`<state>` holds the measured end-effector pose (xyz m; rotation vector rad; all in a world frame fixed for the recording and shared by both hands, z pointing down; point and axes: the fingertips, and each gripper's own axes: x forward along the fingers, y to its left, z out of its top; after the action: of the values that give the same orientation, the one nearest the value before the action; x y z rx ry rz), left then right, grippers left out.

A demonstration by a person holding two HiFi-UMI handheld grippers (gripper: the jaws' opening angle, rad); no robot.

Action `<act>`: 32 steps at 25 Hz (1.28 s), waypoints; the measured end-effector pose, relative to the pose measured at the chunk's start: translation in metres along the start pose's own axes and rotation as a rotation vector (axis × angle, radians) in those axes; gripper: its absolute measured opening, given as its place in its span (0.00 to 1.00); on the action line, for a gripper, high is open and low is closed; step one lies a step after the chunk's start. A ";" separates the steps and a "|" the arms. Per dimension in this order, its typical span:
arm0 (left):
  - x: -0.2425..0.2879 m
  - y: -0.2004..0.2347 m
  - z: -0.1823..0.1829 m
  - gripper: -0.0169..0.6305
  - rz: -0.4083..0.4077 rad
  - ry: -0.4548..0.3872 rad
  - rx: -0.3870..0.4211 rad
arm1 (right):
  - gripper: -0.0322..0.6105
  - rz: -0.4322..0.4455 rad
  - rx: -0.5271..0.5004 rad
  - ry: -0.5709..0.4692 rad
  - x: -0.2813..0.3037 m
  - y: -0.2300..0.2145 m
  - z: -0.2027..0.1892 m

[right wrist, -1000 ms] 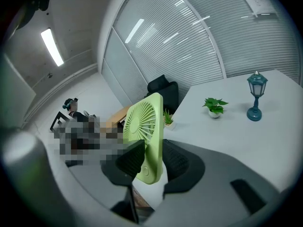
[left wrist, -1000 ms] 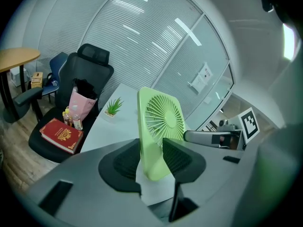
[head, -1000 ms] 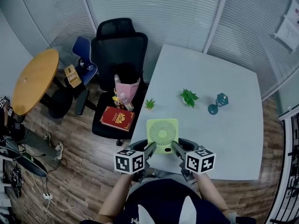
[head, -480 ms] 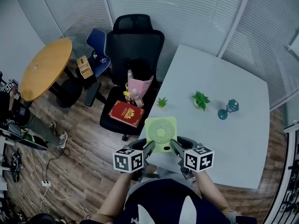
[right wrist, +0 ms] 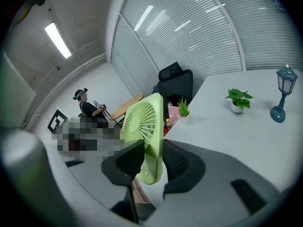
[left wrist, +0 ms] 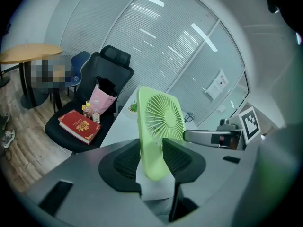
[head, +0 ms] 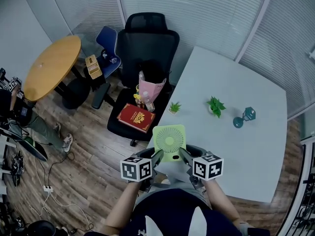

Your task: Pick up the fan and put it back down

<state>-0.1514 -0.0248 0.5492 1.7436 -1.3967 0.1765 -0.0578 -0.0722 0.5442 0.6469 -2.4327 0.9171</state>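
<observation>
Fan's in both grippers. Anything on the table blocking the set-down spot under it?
Nothing visible. The fan is held over the near corner of the table; the surface showing around it is bare. The small plant, larger plant and lantern stand farther back.

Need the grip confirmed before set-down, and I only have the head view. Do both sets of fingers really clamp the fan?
Observer: The left gripper does. In its own view the fan's lower edge sits between the two pads, pressed from each side.
Operator: And the right?
Observer: The right gripper does too. Its fingers pinch the fan's opposite lower edge, one on each face.
Operator: Any controls under the pads?
Observer: A round button shows low on the fan's grille face in the right gripper view. It sits just beside the pad, uncovered.
</observation>
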 end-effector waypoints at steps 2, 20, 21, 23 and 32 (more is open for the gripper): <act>0.002 0.002 -0.003 0.27 0.001 0.011 -0.010 | 0.24 -0.001 0.003 0.012 0.002 -0.002 -0.003; 0.028 0.023 -0.023 0.27 0.018 0.088 -0.059 | 0.24 -0.012 0.073 0.097 0.028 -0.023 -0.026; 0.029 0.024 -0.024 0.27 0.019 0.093 -0.060 | 0.24 -0.014 0.076 0.103 0.029 -0.025 -0.028; 0.032 0.026 -0.026 0.27 0.020 0.102 -0.063 | 0.24 -0.019 0.079 0.114 0.031 -0.027 -0.031; 0.044 0.030 -0.038 0.27 0.026 0.137 -0.072 | 0.24 -0.036 0.091 0.146 0.035 -0.039 -0.043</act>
<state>-0.1459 -0.0302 0.6142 1.6236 -1.3112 0.2526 -0.0524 -0.0778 0.6118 0.6308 -2.2548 1.0280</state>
